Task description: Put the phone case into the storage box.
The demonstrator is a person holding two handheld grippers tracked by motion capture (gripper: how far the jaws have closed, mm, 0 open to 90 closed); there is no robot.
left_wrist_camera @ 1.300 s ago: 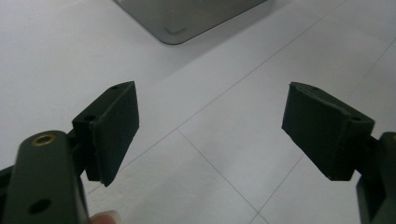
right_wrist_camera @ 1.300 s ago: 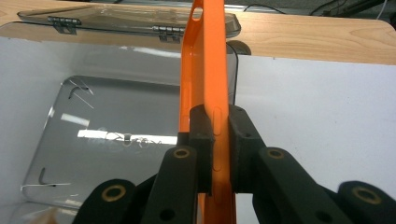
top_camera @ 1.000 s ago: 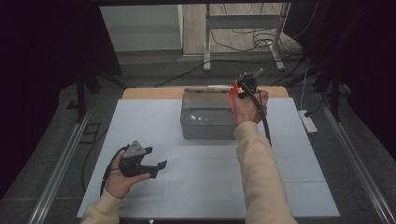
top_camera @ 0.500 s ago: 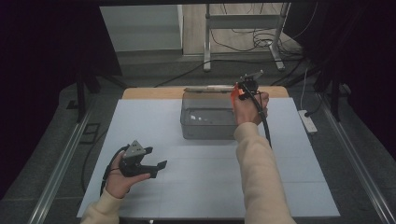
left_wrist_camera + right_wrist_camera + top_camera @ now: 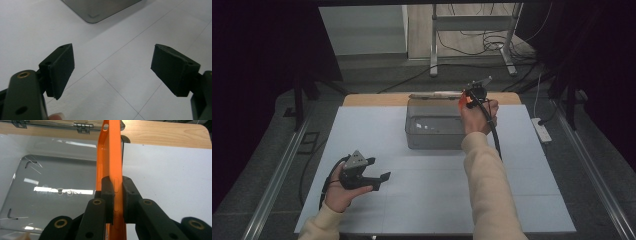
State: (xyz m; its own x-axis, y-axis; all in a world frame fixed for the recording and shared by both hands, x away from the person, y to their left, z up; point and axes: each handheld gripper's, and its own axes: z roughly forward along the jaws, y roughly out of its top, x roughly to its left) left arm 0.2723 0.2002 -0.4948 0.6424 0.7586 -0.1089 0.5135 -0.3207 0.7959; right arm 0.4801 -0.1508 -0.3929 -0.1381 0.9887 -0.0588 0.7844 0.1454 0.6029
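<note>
A thin orange case (image 5: 110, 157) stands edge-on between the jaws of my right gripper (image 5: 117, 185), which is shut on it. In the high view this gripper (image 5: 469, 97) hovers with the orange case (image 5: 463, 102) over the back right corner of a grey metal box (image 5: 434, 131). The box's open inside (image 5: 50, 195) lies just left of the case. My left gripper (image 5: 379, 181) rests low over the white table at the front left, and its jaws (image 5: 112, 67) stand wide open with nothing between them. A corner of the box (image 5: 100, 10) shows far ahead of it.
The box's clear hinged lid (image 5: 82, 126) lies open at the back, over a wooden strip (image 5: 377, 99) behind the white mat (image 5: 422, 200). A black cable (image 5: 494, 135) trails along the right forearm. A power strip (image 5: 542, 130) lies off the table's right edge.
</note>
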